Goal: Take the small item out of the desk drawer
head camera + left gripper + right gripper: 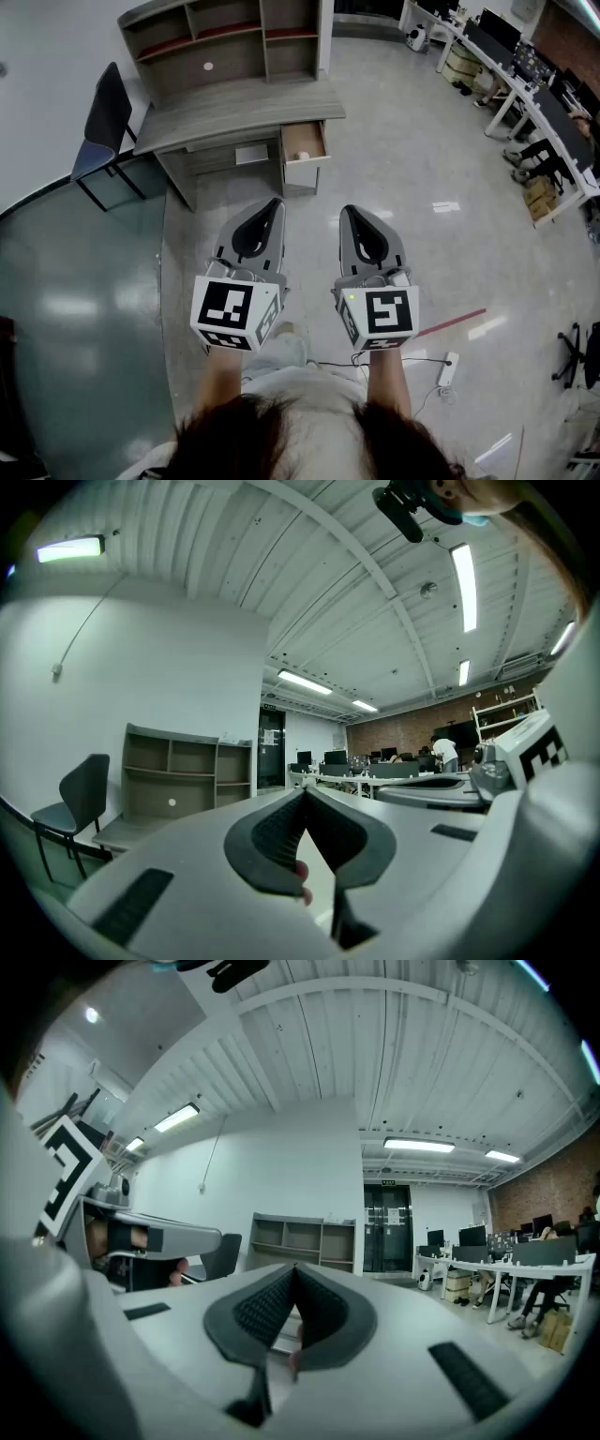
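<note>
We held our left gripper (274, 204) and right gripper (349, 212) level, jaws together, empty. The small pale item (303, 154) lay in the open wooden drawer (317, 141) at the grey desk (244, 103)'s right end, well ahead. It seemed light, best pinched across its middle.

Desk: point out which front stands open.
The drawer at the right end of the desk, pulled out, tan inside showing; the centre front beside it, with a white patch, sits flush.
</note>
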`<act>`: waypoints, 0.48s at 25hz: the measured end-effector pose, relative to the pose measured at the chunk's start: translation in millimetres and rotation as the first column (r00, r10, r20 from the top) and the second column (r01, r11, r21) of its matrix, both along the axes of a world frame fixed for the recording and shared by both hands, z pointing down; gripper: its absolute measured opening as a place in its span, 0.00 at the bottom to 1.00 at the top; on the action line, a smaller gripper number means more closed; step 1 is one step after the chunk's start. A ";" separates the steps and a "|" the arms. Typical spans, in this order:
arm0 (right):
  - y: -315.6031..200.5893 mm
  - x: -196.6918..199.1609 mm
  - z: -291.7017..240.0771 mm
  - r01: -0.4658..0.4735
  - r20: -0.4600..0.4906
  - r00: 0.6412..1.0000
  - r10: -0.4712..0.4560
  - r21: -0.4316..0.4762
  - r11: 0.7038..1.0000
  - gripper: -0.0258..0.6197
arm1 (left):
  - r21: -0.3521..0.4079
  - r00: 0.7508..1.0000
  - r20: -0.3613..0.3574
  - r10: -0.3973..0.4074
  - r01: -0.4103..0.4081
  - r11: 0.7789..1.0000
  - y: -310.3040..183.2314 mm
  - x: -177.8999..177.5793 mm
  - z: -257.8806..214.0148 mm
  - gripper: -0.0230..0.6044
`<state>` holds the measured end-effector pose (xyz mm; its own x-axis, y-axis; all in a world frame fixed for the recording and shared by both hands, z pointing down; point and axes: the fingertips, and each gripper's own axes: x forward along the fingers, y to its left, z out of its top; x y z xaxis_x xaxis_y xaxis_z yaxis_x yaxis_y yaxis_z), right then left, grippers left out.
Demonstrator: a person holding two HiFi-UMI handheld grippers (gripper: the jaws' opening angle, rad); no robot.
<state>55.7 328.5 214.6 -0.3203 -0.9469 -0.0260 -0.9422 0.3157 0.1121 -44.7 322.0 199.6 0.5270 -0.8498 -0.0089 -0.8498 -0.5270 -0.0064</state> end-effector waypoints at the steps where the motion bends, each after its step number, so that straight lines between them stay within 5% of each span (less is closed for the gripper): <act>1: -8.0 -2.7 0.5 -0.003 -0.001 1.000 0.003 -0.006 1.000 0.08 | -0.002 1.000 0.000 0.003 -0.003 1.000 -8.4 -2.8 0.1 0.06; 12: -72.7 -26.3 -10.9 -0.029 0.038 0.999 0.029 0.005 1.000 0.08 | -0.013 1.000 -0.010 0.017 -0.017 1.000 -75.9 -39.1 -1.8 0.06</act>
